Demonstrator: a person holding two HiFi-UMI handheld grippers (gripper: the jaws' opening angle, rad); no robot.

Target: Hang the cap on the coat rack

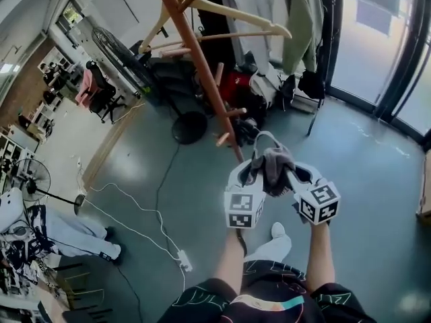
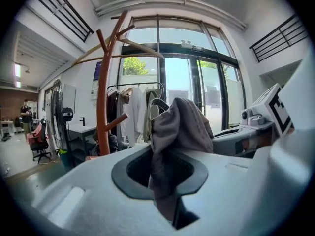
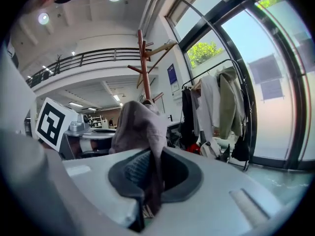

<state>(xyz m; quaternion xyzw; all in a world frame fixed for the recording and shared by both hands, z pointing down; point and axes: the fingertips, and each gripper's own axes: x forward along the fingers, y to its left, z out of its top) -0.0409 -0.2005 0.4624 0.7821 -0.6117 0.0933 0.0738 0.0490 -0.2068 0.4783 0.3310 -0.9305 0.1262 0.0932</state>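
A limp grey cap hangs between my two grippers, held in front of the brown wooden coat rack. My left gripper is shut on the cap's left side, with grey cloth pinched in its jaws. On the right side, my right gripper is shut on the cap's cloth too. The cap's light strap loop rises toward the rack's lower pegs. The rack stands left of the cap in the left gripper view and behind the cap in the right gripper view.
A wooden hanger hangs on the rack's upper pegs. Behind it stands a clothes rail with coats and bags on the floor. A white cable and power strip cross the floor at left. A floor fan and a seated person are at far left.
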